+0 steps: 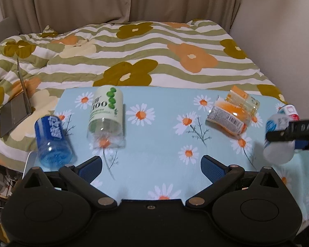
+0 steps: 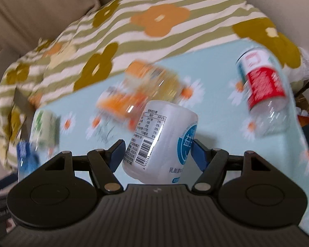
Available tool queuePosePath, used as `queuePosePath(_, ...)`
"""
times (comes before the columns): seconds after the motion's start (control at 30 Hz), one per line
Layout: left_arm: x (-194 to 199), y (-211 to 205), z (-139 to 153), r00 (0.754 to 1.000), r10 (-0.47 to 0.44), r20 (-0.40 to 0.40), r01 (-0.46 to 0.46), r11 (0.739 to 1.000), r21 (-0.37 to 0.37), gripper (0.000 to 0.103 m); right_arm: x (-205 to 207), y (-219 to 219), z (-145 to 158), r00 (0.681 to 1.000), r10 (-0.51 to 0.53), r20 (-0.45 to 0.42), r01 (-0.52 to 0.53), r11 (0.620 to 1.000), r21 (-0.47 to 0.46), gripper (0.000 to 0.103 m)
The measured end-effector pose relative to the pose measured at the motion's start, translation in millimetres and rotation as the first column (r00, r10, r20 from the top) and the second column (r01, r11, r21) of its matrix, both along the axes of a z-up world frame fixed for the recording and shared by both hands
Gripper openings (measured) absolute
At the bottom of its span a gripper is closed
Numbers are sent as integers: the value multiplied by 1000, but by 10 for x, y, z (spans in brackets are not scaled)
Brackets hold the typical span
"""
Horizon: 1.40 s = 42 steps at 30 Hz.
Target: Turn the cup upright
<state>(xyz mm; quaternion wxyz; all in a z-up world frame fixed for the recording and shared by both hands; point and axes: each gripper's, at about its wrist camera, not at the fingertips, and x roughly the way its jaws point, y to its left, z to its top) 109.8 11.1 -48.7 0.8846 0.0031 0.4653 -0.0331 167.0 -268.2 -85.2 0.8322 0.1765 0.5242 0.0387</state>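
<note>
The right gripper [image 2: 157,153] is clamped mid-body on the white cup [image 2: 160,142], tilted just above the daisy cloth [image 2: 216,107], looks light, thin and slick so squeeze gently, while the left gripper [image 1: 151,167] hangs open, holding nothing.

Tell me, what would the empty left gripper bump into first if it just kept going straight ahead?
Probably nothing soon: the left gripper points over bare daisy-print tablecloth, between the green-labelled clear plastic cup and the orange-labelled one. Depth is uncertain.

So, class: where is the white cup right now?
The white cup is tilted between the right gripper fingers above the daisy cloth, near the orange cup.
</note>
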Motion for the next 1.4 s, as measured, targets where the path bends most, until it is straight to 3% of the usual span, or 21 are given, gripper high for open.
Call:
queuePosePath(0.47,-627,478,-225,999,-6,-47,6,1000,-16,103,-524,918,-399,968,244,-52,-247,967,-67,85)
queuePosePath(0.8,-756,611,-287,998,-8,-58,7,1000,-10,103,-515,982,-475,971,236,-49,-239,967,-84,87)
queuePosePath(0.93,-775,600,-261,999,-16,-50,15,1000,-8,103,-528,990,-468,973,224,-53,-228,967,-112,102)
queuePosePath(1.1,-792,586,-228,999,-28,-39,28,1000,-5,103,-562,953,-450,977,204,-65,-210,972,-109,102)
queuePosePath(1.4,-736,452,-10,995,-97,2,97,995,-8,103,-864,772,-44,990,138,-19,-139,988,-63,103)
